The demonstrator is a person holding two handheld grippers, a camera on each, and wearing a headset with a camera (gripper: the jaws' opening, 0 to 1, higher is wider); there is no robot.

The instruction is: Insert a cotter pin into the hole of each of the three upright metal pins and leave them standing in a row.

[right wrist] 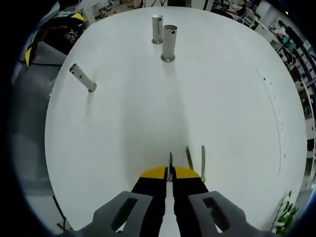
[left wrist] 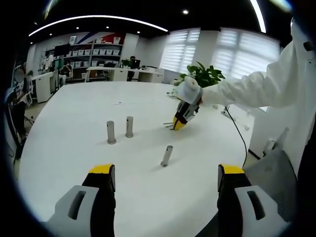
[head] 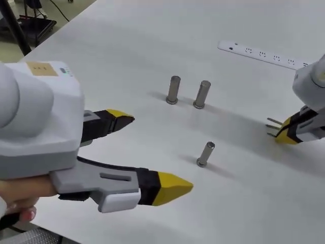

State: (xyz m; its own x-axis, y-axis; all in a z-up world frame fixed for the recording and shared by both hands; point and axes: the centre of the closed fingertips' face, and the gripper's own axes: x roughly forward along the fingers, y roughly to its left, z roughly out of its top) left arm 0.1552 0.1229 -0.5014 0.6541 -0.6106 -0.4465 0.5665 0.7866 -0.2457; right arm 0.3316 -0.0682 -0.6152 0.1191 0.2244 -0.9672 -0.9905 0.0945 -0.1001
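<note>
- The left gripper (head: pixel 155 152) is released, its jaws wide apart, and hovers over the table (head: pixel 101 61) just left of the lone metal pin (head: pixel 205 154).
- The right gripper (head: pixel 282 133) is clenched on a cotter pin (right wrist: pixel 171 162), low at the table, to the right of the lone metal pin and well apart from it.
- Two more cotter pins (right wrist: pixel 202 158) lie just beside its tips.
- The lone metal pin stands on its base.
- The two other metal pins (head: pixel 173 90) stand close together beyond the lone metal pin; one shows a round hole near its top.
- A power strip (head: pixel 261 53) lies farther off, beyond and to the right.
</note>
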